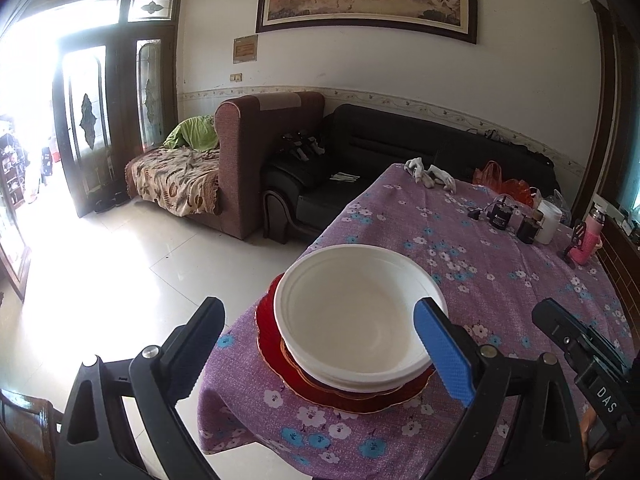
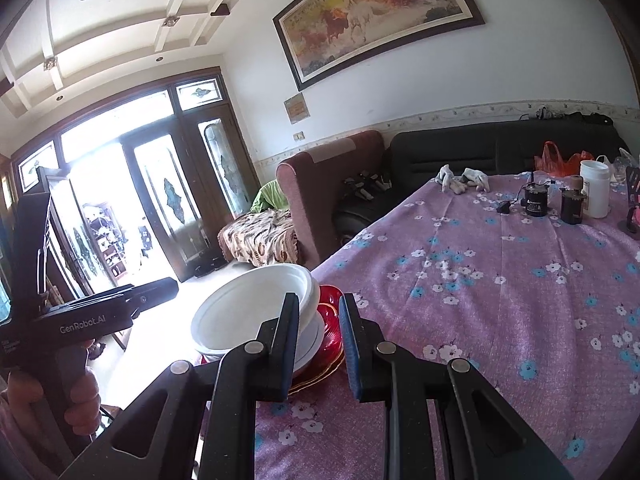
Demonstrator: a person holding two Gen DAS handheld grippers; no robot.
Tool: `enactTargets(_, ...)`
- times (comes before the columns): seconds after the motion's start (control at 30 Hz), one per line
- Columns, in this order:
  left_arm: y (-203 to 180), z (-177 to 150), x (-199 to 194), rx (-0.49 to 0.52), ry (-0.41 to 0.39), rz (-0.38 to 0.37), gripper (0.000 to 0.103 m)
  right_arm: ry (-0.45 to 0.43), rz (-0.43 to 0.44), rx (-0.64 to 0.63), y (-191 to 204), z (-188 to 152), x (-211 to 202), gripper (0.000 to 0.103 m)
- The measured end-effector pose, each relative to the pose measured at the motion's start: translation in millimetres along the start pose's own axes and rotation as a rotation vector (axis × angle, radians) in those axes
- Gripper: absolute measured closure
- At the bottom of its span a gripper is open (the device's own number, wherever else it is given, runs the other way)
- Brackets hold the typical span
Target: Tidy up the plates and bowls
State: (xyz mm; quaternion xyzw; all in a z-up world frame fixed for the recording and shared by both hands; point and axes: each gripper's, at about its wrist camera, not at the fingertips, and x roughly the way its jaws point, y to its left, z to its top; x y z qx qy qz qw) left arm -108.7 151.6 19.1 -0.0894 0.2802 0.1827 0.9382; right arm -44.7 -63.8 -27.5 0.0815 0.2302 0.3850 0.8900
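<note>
The stack sits at the near corner of the table [image 1: 500, 280], on a purple flowered cloth [image 2: 500, 280]: a white bowl [image 1: 356, 312] on top, a white plate [image 2: 310, 344] under it, and a red plate [image 1: 360, 394] with a wavy gold edge at the bottom. In the left wrist view the stack fills the lower middle of the frame; in the right wrist view it lies at lower centre-left, the bowl [image 2: 256, 308] tilted toward the bright doorway. The left gripper [image 1: 320, 350] stands wide open, its black finger at lower left over the floor and its blue-padded finger at lower right in front of the bowl's rim; whether that pad touches the rim cannot be told. The right gripper [image 2: 319, 344] has its jaws close together with a narrow gap, and through the gap the edge of the red plate [image 2: 330, 320] shows; whether the pads press on anything cannot be told. A hand [image 2: 76, 392] at the lower left of the right wrist view grips the left gripper's handle. At the far end of the table, upper right in both views, stand a white jar [image 2: 596, 194], two dark jars, gloves [image 2: 464, 180] and an orange bag [image 2: 560, 160].
</note>
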Motion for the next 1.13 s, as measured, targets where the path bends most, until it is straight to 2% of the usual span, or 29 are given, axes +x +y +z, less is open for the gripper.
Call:
enactTargets(0.33,-3.5,-2.6,8.0,0.009,0.016,0.006,0.008,0.014,-0.011,0.014,-3.7,-0.6,5.9,0.08)
enactTargets(0.7,-3.9,-4.3,23.9,-0.007,0.072,0.013,0.008,0.027,-0.002,0.029,-9.1,-0.8,11.3,0.08)
enactTargets(1.13,-0.5,-5.2,23.7,-0.004,0.052,0.018,0.008,0.052,0.003,0.065,-16.3,-3.5,21.5,0.08)
